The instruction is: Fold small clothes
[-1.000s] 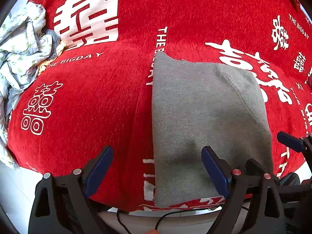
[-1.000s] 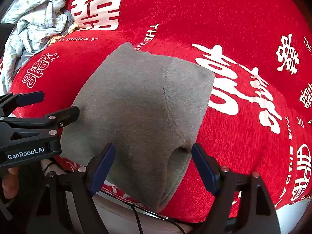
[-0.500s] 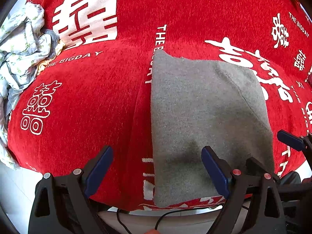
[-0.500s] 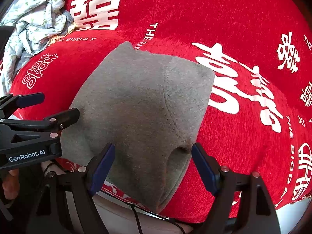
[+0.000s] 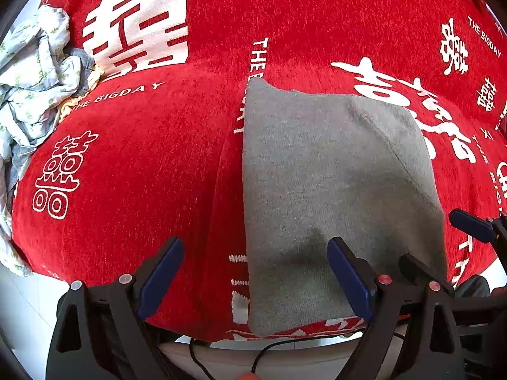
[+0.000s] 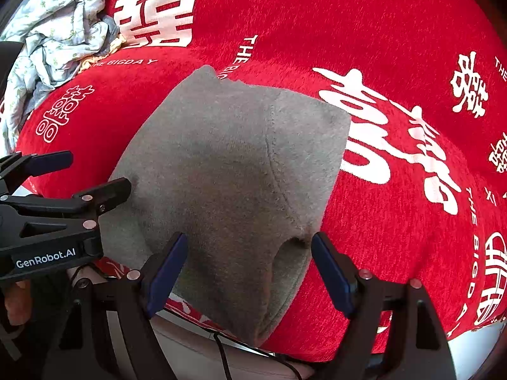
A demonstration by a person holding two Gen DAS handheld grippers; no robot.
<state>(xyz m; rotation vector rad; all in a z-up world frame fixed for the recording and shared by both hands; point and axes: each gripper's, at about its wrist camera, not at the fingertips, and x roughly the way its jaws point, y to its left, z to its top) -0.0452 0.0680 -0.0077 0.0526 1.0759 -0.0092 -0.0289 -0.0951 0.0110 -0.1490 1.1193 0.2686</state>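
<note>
While a folded grey knit garment lies flat near the front edge of the red plush cloth with white characters, both tools hover over it: the left gripper stands wide, empty, astride the garment's left edge, and the right gripper gapes wide above its near corner, gripping nothing; a crumpled pale floral cloth heap sits far left
</note>
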